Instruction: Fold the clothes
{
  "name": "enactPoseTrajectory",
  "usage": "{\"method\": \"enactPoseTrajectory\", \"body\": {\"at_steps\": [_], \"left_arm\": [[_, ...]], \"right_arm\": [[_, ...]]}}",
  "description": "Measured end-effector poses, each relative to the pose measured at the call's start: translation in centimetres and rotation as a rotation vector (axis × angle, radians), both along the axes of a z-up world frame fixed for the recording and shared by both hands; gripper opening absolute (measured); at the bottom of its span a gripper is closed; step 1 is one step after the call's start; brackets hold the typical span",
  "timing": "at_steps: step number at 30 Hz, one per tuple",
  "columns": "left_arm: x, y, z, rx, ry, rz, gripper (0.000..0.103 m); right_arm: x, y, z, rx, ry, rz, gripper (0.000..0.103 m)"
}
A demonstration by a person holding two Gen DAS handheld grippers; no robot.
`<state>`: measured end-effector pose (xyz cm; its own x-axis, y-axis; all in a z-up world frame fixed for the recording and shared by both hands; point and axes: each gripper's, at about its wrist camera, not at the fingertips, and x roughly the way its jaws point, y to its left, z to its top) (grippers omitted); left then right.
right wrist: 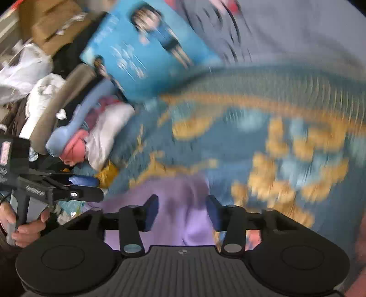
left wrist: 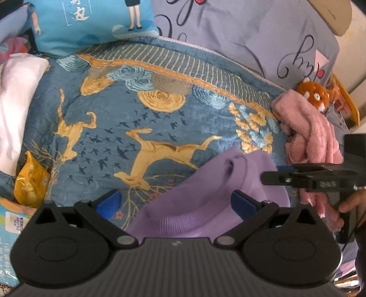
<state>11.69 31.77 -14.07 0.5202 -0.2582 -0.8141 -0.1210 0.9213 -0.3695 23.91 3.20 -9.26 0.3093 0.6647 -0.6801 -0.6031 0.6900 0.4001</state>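
Both your left tool (left wrist: 176, 203) and right tool (right wrist: 181, 211) stood open over the purple sweater (left wrist: 205, 194), gripping nothing; closing now risked bunching loose cloth.

sweater (left wrist: 205, 201): plain lilac
bedspread (left wrist: 141, 114): blue, golden deer, dark birds
pillow (left wrist: 91, 20): turquoise, cartoon figures
fluffy garment (left wrist: 308, 128): pink

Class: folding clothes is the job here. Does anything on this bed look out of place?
Yes: a crinkled yellow snack packet lies on the patterned quilt near its left edge, among clothes; it is not laundry.
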Motion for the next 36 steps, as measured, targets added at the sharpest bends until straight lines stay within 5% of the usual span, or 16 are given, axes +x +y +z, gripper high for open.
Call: {"method": "enactPoseTrajectory", "body": {"at_steps": [4, 8, 12, 16, 19, 20, 24, 27, 29, 31, 33, 34, 36], "left_arm": [[-0.4, 1.7, 0.7, -0.022, -0.041, 0.073, 0.103], [-0.9, 4.2, 1.3, -0.071, -0.078, 0.151, 0.103], [-1.2, 6.1, 1.9, -0.034, -0.106, 0.181, 0.103], [-1.4, 7.6, 2.2, -0.048, -0.121, 0.211, 0.103], [-1.4, 8.2, 2.1, -0.092, -0.124, 0.207, 0.103], [-1.6, 8.2, 2.2, -0.087, -0.125, 0.209, 0.103], [-1.6, 8.4, 2.2, -0.1, -0.128, 0.215, 0.103], [-1.7, 8.4, 2.2, -0.11, -0.132, 0.214, 0.103], [-1.7, 8.4, 2.3, -0.101, -0.13, 0.215, 0.103], [-1.7, 8.4, 2.1, -0.098, -0.125, 0.217, 0.103], [-1.6, 8.4, 1.9, -0.095, -0.117, 0.222, 0.103], [-1.6, 8.5, 1.9, -0.094, -0.115, 0.226, 0.103], [-1.5, 8.6, 1.8, -0.097, -0.116, 0.232, 0.103]], "right_arm": [[-0.8, 0.6, 2.6, -0.037, -0.218, 0.037, 0.061], [-1.9, 4.8, 2.8, -0.161, -0.351, 0.354, 0.062], [-3.3, 9.4, 1.6, -0.35, -0.408, 0.693, 0.062], [-2.2, 13.0, 0.2, -0.457, -0.345, 0.819, 0.059], [-0.8, 14.6, -0.2, -0.48, -0.187, 0.837, 0.018], [-0.9, 14.8, 0.5, -0.465, -0.224, 0.829, 0.009], [0.2, 12.9, 3.2, -0.328, -0.235, 0.703, 0.009], [1.9, 11.4, 1.6, -0.381, -0.194, 0.569, 0.01], [2.2, 11.6, -0.6, -0.455, -0.129, 0.556, 0.012], [1.0, 11.9, -0.5, -0.44, -0.174, 0.587, 0.016], [-0.1, 12.1, 0.1, -0.418, -0.237, 0.6, 0.036], [-0.5, 12.2, 0.7, -0.404, -0.277, 0.598, 0.056], [-1.2, 12.7, 1.9, -0.378, -0.333, 0.611, 0.063]]}}
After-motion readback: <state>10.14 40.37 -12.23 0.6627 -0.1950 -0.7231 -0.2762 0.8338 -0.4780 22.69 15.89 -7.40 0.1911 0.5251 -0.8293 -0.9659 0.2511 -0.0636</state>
